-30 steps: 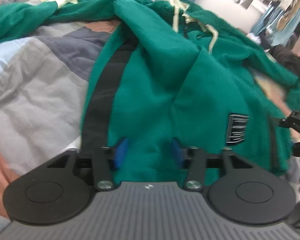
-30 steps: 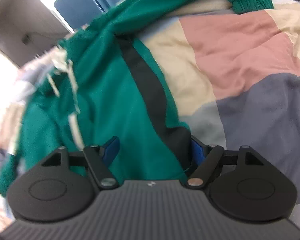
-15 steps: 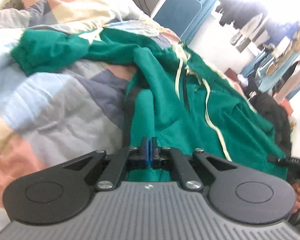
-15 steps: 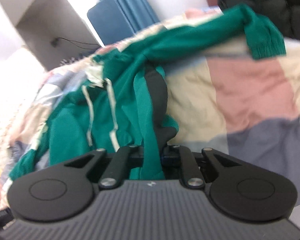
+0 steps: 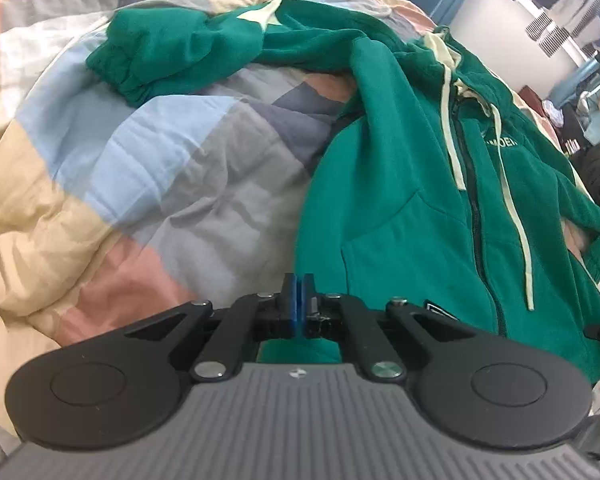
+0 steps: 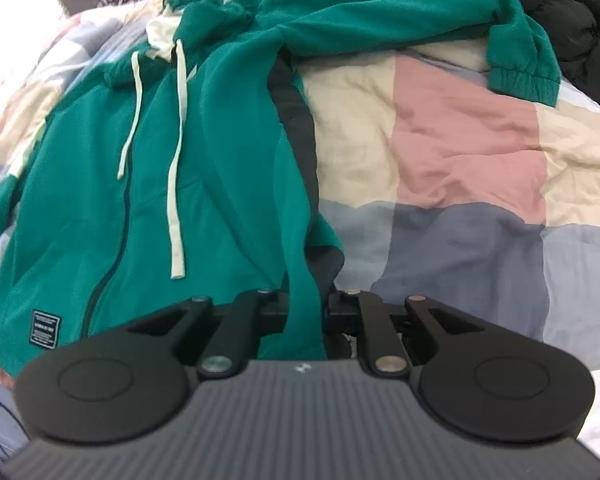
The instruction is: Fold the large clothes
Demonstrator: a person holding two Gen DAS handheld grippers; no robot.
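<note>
the left gripper [image 5: 299,300] has its jaws pressed together at the hem of the green hoodie [image 5: 420,200]; whether cloth sits between them i cannot tell. the right gripper [image 6: 306,312] is easing open, though a fold is clamped. the hoodie lies spread on the patchwork quilt [image 6: 460,152], hem corners likely raised to fold it.

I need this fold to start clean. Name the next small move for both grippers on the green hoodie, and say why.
Probably pull both hem corners apart and back, to stretch the green zip hoodie flat. The left gripper is shut at the hem; the right gripper has a fold between its jaws, which are opening slightly. The body lies bunched on the quilt.
</note>
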